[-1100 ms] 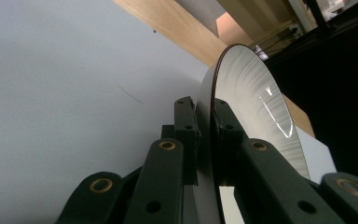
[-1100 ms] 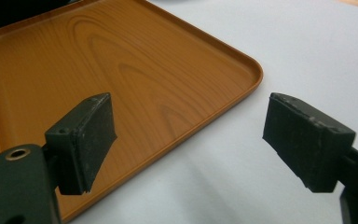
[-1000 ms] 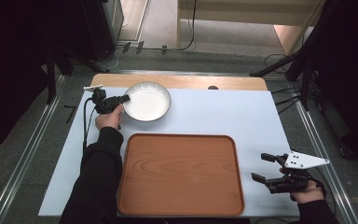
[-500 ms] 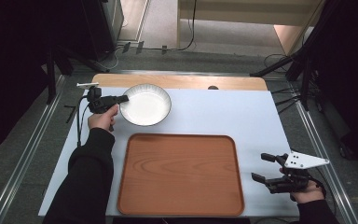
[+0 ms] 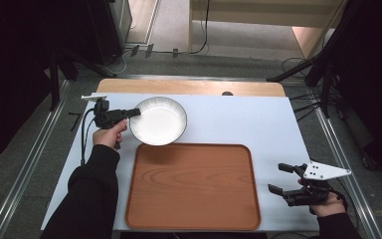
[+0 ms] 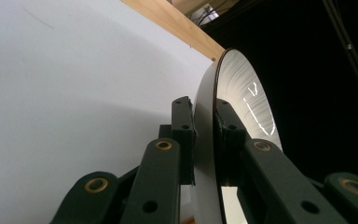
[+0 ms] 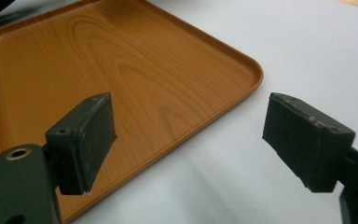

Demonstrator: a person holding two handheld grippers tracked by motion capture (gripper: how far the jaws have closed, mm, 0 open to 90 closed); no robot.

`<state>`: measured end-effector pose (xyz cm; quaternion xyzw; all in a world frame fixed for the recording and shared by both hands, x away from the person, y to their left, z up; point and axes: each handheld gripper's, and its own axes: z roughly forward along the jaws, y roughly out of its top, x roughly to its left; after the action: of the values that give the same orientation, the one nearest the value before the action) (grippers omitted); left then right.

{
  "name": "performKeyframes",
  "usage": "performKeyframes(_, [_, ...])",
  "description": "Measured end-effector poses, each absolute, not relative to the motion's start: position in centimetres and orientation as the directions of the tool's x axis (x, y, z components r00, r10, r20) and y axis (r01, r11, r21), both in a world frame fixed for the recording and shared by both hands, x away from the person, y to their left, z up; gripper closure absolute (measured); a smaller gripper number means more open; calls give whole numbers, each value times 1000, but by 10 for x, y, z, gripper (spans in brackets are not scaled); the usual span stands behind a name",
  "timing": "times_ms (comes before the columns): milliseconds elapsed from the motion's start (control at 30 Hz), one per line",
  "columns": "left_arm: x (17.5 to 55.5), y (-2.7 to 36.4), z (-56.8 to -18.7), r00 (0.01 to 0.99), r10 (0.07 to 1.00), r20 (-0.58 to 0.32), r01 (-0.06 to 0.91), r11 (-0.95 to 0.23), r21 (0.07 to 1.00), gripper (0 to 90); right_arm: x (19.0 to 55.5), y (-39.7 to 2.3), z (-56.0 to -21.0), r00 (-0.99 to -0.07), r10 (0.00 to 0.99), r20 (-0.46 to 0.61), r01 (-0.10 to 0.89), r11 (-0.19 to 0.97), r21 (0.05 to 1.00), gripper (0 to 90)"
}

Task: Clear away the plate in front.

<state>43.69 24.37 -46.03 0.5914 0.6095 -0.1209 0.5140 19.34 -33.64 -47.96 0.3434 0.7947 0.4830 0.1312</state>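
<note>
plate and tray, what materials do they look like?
Plate: looks glazed ceramic, possibly melamine; white, glossy, with light streaks reflected on its ribbed inner wall and a thin dark rim edge. Tray: probably plastic or laminate with printed wood grain; its smooth satin sheen and moulded rounded lip suggest so.

High view overhead, facing forward-down; right gripper view close, sharing tray corner.
</note>
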Motion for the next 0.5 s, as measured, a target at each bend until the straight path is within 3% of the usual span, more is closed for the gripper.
performKeyframes(500, [411, 238, -470, 257, 576, -776, 860, 229, 456, 814, 194, -336, -479, -732, 671, 120, 416, 300, 858, 174])
